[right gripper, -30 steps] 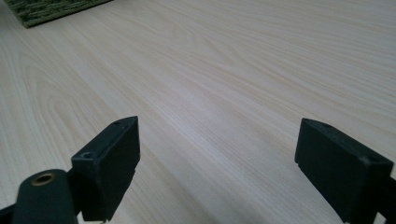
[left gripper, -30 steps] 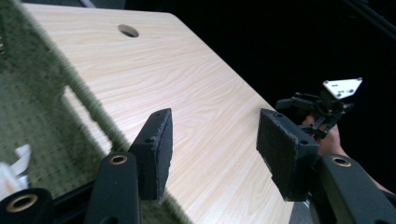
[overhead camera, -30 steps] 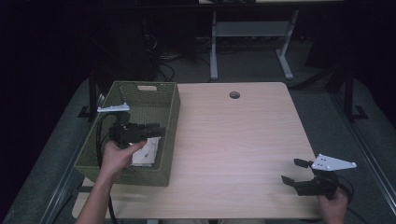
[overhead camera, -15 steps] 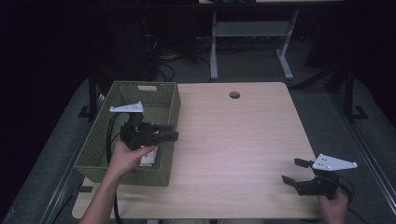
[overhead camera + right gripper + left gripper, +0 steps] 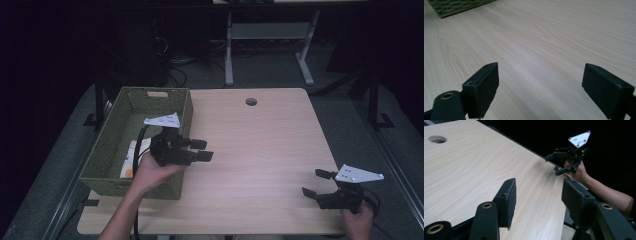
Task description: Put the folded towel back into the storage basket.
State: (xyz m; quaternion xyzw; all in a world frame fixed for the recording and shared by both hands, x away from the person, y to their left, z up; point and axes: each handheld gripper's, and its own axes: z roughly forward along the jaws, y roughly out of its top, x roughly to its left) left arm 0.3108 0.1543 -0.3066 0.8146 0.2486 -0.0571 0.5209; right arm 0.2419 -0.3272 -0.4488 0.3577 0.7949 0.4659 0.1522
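Currently, left gripper [image 5: 201, 150] jaws stand released, empty, just past the green woven rectangular basket [image 5: 131, 100]; right gripper [image 5: 316, 182] likewise released.

You get a dim room in the high view: the worktop [image 5: 260, 150] is the one well-lit surface, evenly lit from above, while the floor and frames behind sink into near black. Shadows under the basket [image 5: 135, 140] and your hands are soft and short. No glare on the wood. In the left gripper view the near pads [image 5: 507, 200] look slightly soft and the background past the worktop edge goes black. In the right gripper view the wood grain is crisp mid-frame, while the close pads [image 5: 482, 90] blur a little.
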